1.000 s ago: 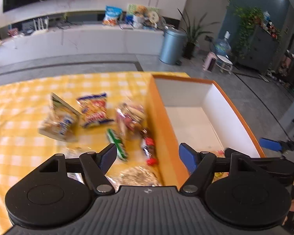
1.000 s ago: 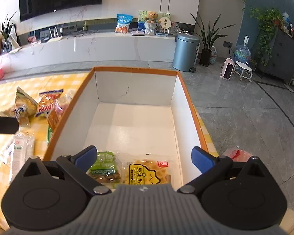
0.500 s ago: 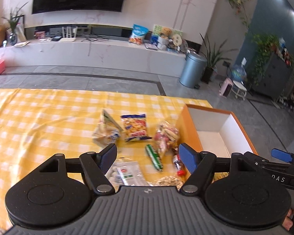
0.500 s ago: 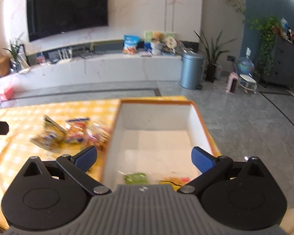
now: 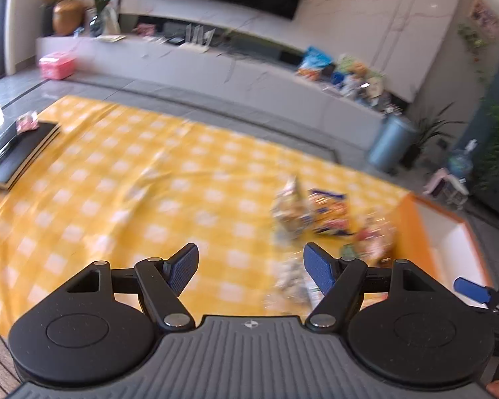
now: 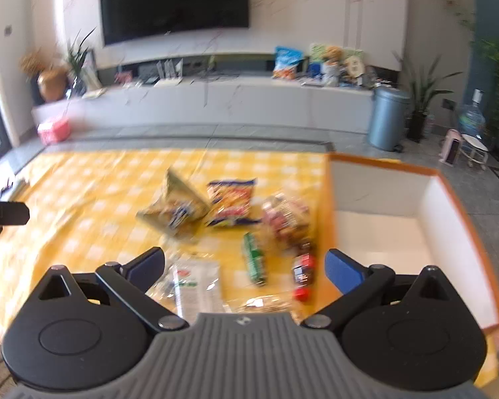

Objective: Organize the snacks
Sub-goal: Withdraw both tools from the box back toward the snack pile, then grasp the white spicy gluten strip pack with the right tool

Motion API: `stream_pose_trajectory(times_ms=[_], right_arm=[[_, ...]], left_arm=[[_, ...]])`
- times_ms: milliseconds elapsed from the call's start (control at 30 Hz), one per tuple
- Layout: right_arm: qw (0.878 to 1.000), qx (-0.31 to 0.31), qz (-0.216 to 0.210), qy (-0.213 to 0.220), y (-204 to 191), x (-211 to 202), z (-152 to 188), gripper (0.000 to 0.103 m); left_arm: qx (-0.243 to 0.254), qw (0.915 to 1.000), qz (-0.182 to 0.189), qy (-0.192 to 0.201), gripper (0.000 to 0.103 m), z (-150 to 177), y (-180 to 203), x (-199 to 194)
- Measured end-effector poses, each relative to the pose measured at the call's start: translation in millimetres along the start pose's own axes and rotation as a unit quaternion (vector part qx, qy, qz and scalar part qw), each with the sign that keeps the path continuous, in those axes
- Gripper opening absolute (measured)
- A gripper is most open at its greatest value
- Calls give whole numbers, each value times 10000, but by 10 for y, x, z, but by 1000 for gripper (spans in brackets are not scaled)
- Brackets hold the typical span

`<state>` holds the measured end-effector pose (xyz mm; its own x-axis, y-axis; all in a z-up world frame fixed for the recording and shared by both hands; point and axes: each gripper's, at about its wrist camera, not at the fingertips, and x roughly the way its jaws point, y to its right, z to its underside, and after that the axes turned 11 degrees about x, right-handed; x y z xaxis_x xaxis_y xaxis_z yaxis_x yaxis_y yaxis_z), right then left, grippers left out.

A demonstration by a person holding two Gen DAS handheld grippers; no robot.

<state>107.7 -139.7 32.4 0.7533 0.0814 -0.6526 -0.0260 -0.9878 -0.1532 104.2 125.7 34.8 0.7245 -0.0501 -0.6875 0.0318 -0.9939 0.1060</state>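
Several snack packets lie on a yellow checked tablecloth (image 6: pixel 93 206): a beige bag (image 6: pixel 174 207), a blue and orange chip bag (image 6: pixel 231 204), a clear bag of red sweets (image 6: pixel 284 221), a green bar (image 6: pixel 254 262), a red packet (image 6: pixel 302 272) and a clear packet with a white label (image 6: pixel 193 286). An orange box with white inside (image 6: pixel 445 219) stands to their right. My right gripper (image 6: pixel 244 266) is open and empty, above the near packets. My left gripper (image 5: pixel 249 267) is open and empty, above bare cloth left of the snacks (image 5: pixel 311 212).
A black book (image 5: pixel 16 153) lies at the table's far left edge. Beyond the table are a grey floor, a long white cabinet (image 6: pixel 216 99) with more snack bags, a blue bin (image 6: pixel 387 118) and plants. The left view is motion-blurred.
Both grippers have pulled back and swung left, away from the box. The right view went from inside the box to the loose snacks; the left view now faces the cloth's left part.
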Motion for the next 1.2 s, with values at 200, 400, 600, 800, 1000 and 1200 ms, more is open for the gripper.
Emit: stream_pose_trajectory(times_ms=[200,400,600,800,1000,1200], right_arm=[[9962,-514,-295,-632,-219,587,290,99],[9895,-383,-543,-1287,-159,1092,425,94],[9846,-668,-637,-1485,-150,1386,420,95],[9859,-1053,-453,-1215,-252,1324,471,77],[9800,-1683,209,-1039,-537,1245,668,77],[9595,-2617,716,-757,-820,1127,924,59]], left_arm=[[197,9986,57,-491,85,269,-90,473],[-44,9970,179,-757,83,423,-157,741],[172,9946,46,-1019,83,483,-120,900],[150,9927,-43,-1193,83,520,-154,987],[233,9930,-132,-1154,83,521,-149,964],[138,9936,-244,-1098,83,524,-219,923]])
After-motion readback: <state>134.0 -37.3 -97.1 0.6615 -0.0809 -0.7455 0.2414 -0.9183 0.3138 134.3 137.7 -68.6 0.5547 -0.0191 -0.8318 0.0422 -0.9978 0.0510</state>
